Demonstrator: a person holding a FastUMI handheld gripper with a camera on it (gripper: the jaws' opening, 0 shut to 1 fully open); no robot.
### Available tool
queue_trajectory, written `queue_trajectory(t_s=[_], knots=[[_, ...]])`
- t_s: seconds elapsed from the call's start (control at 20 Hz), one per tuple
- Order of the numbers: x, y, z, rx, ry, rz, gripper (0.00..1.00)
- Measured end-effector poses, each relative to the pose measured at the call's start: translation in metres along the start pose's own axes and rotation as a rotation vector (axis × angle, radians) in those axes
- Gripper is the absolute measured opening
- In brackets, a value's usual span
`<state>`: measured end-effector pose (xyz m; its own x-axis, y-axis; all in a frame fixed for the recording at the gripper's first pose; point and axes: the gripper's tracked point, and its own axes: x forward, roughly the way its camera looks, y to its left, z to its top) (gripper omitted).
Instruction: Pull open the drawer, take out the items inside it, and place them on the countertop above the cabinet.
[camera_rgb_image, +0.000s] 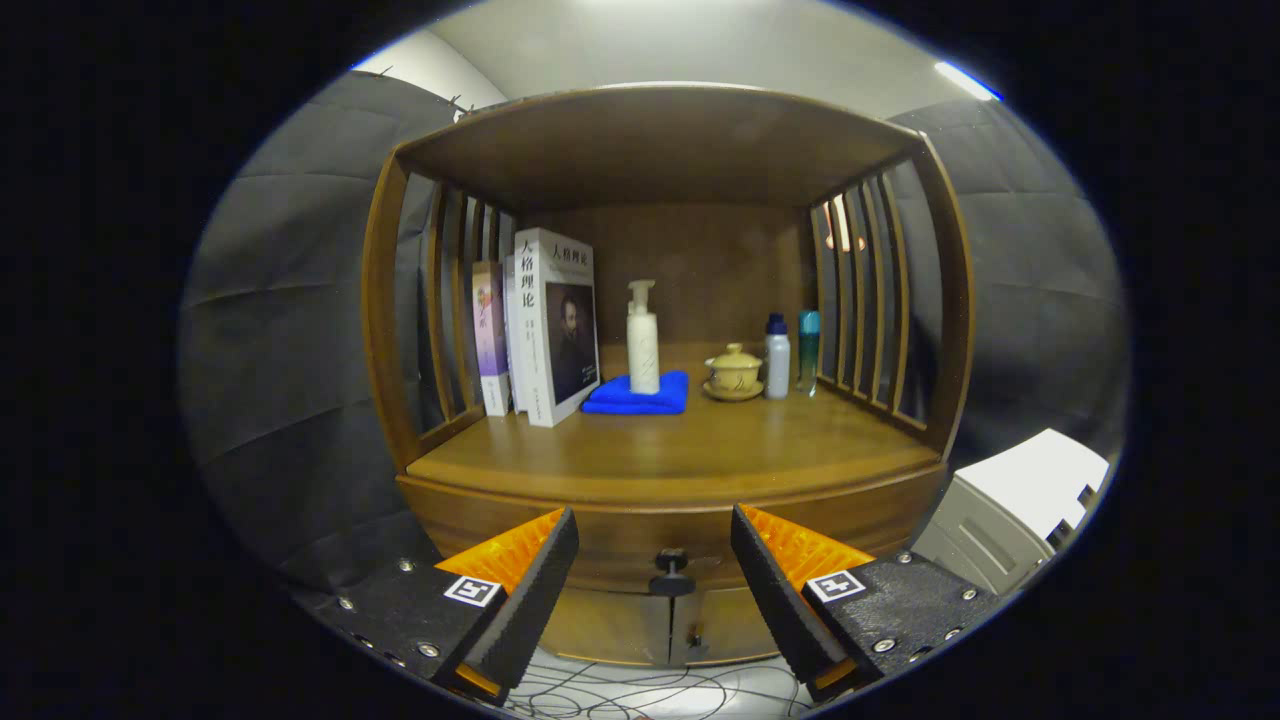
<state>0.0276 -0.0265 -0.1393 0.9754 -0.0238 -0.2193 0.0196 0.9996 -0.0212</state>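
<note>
Wooden cabinet (660, 470) with slatted sides and a curved top is standing ahead of the gripper (655, 565), drawer (620, 540) sitting closed under the countertop (680, 445), so whatever is inside it is hidden; its small dark round knob (672, 572) is showing right between the two fingers, a bit beyond the tips, not touched. Claw is spread wide, gripping nothing; black ribbed pads (535, 590) with orange ridged backs are angling inward. On the smooth brown countertop: three books (540, 325) standing upright at the left slats, a folded blue cloth (637, 395) just beside them, a white pump bottle (643, 340) standing on the cloth, a tan glazed lidded teacup (734, 372) on its saucer to the right, then a white bottle (777, 356) with dark cap and a slim teal bottle (808, 350) standing side by side near the right slats. Loose cables (640, 692) are lying on the pale floor below the cabinet, and a grey-white bin (1005, 520) is sitting off to its right
</note>
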Motion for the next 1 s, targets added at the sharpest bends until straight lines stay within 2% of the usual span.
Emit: queue_trajectory(t_s=[0.25, 0.45, 0.8, 1.0], knots=[[0.022, -0.01, -0.041, -0.075, 0.035, -0.09, 0.96], [0.034, -0.022, -0.057, -0.034, 0.036, -0.144, 0.96], [0.061, -0.029, -0.086, 0.05, 0.079, -0.144, 0.91], [0.068, -0.033, -0.086, 0.068, 0.057, -0.162, 0.71]])
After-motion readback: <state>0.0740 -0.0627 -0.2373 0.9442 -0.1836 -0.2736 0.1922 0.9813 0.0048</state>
